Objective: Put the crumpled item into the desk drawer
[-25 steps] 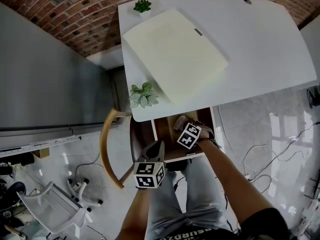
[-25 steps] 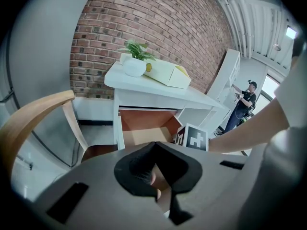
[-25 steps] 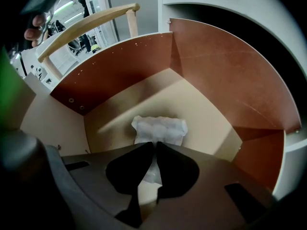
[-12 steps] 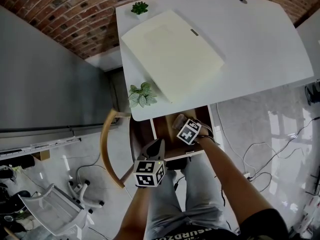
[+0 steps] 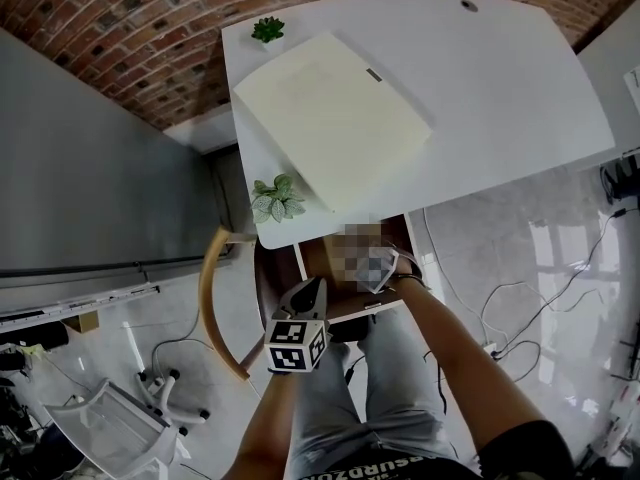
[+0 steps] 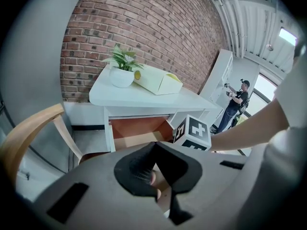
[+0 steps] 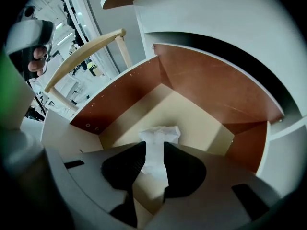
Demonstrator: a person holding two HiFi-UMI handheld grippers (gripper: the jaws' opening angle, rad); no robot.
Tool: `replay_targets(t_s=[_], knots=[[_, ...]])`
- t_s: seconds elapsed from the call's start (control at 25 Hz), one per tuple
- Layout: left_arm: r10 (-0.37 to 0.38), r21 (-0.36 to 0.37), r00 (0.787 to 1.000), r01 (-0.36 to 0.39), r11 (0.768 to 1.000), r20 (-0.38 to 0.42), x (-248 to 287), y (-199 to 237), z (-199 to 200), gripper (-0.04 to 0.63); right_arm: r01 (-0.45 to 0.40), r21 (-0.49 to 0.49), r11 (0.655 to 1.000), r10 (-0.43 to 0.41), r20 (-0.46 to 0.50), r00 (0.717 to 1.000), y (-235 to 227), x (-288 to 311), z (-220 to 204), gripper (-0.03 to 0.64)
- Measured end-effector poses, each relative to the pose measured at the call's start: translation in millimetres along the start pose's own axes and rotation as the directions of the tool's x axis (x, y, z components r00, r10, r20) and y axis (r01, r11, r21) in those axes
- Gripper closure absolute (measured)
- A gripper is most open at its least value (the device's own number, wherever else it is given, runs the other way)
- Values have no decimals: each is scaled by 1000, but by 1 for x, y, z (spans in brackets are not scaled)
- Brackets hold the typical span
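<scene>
Over the open wooden drawer with reddish-brown walls and a pale bottom, my right hand-held gripper points steeply down. Its jaws have just been opening and now stand wide apart, gripping nothing. The crumpled white item lies on the drawer's pale bottom. It shows up in the gap between the jaws, but they're not pinching it.

My left hand-held gripper hangs near the drawer's front, above my lap, jaws closed tip to tip with nothing in them.

The drawer sticks out from under the white table. On the table there's a big flat cream box, a small green potted plant at the far corner and a leafier potted plant at the near edge. A curved wooden chair back is off to the left, with the red brick wall behind.
</scene>
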State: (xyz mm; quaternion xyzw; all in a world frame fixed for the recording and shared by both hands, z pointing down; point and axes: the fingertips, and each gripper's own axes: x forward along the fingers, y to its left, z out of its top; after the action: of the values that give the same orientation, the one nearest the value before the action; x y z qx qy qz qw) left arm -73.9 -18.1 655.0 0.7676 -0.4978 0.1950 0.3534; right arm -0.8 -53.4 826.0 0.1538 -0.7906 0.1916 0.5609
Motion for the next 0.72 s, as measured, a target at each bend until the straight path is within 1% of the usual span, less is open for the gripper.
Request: replay_targets(t_s=[0.32, 0.56, 0.72], knots=[[-28, 22, 1000, 28, 999, -5, -1, -7, 15, 592, -6, 37, 999, 4, 58, 998, 4, -29, 13, 508], [-49, 37, 999, 49, 998, -11, -7, -14, 28, 592, -18, 61, 998, 13, 79, 997, 12, -49, 18, 509], [-60, 47, 998, 60, 997, -15, -11, -17, 36, 593, -23, 85, 996, 13, 112, 994, 18, -66, 25, 522]])
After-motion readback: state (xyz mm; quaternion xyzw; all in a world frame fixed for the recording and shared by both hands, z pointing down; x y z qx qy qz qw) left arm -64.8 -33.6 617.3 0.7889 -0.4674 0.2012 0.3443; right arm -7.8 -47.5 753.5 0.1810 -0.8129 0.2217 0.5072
